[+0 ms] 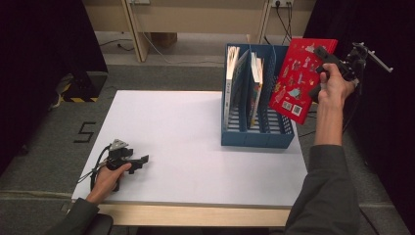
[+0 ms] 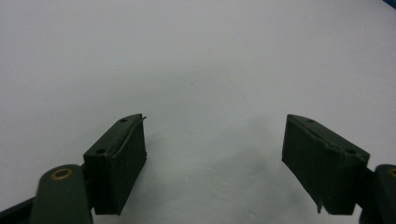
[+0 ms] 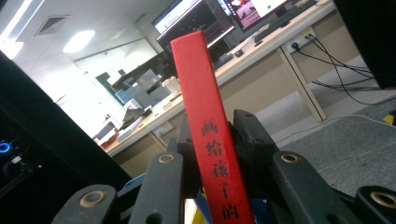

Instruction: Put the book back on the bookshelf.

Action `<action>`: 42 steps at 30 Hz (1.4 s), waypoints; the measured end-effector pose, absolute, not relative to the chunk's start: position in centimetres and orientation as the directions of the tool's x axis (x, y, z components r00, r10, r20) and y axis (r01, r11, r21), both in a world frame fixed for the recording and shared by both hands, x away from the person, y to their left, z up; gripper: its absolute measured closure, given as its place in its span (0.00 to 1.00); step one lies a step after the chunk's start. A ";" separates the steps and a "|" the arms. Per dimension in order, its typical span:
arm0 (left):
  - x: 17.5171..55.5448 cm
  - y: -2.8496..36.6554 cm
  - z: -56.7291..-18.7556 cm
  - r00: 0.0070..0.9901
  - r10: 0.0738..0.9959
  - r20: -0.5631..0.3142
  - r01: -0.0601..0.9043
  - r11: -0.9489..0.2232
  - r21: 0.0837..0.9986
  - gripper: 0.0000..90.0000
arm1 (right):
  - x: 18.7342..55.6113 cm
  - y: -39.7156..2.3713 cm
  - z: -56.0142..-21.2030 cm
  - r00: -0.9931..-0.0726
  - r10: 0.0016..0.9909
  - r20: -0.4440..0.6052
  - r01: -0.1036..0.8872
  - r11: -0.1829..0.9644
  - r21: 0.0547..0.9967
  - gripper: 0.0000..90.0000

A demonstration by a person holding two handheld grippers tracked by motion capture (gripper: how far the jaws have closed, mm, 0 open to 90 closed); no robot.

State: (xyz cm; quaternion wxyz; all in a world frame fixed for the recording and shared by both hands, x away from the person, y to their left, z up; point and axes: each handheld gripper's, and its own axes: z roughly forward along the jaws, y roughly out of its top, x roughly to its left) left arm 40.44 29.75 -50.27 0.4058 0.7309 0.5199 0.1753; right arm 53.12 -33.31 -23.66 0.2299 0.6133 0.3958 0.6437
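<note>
A red book (image 1: pixel 301 78) with small pictures on its cover hangs tilted in the air over the right end of a blue file rack (image 1: pixel 257 133). My right gripper (image 1: pixel 327 62) is shut on the book's upper right edge. In the right gripper view the red spine (image 3: pixel 205 126) with dark characters stands clamped between the black jaws. The rack holds a few upright books (image 1: pixel 234 78) in its left and middle slots. My left gripper (image 1: pixel 139 161) rests open on the white table (image 1: pixel 171 142) near the front left corner, with nothing between its pads (image 2: pixel 126 158).
A wooden desk frame (image 1: pixel 142 29) and cables stand on the floor behind the table. Black curtains close in both sides. The right gripper view looks up at an office with monitors (image 3: pixel 210 18) on a long desk.
</note>
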 end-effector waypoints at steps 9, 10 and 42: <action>40.4 29.8 -50.3 0.399 0.901 -0.169 0.618 -0.128 0.776 0.24 | 55.3 -32.2 -23.8 -0.139 0.809 0.571 0.184 -0.545 0.818 0.82; 40.4 29.8 -50.3 0.403 0.900 -0.168 0.617 -0.131 0.776 0.24 | 55.4 -32.1 -23.8 -0.133 0.812 0.569 0.183 -0.544 0.819 0.82; 40.3 29.6 -50.3 0.409 0.899 -0.156 0.614 -0.144 0.776 0.24 | 54.0 -32.2 -25.8 -0.128 0.852 0.508 0.192 -0.481 0.856 0.85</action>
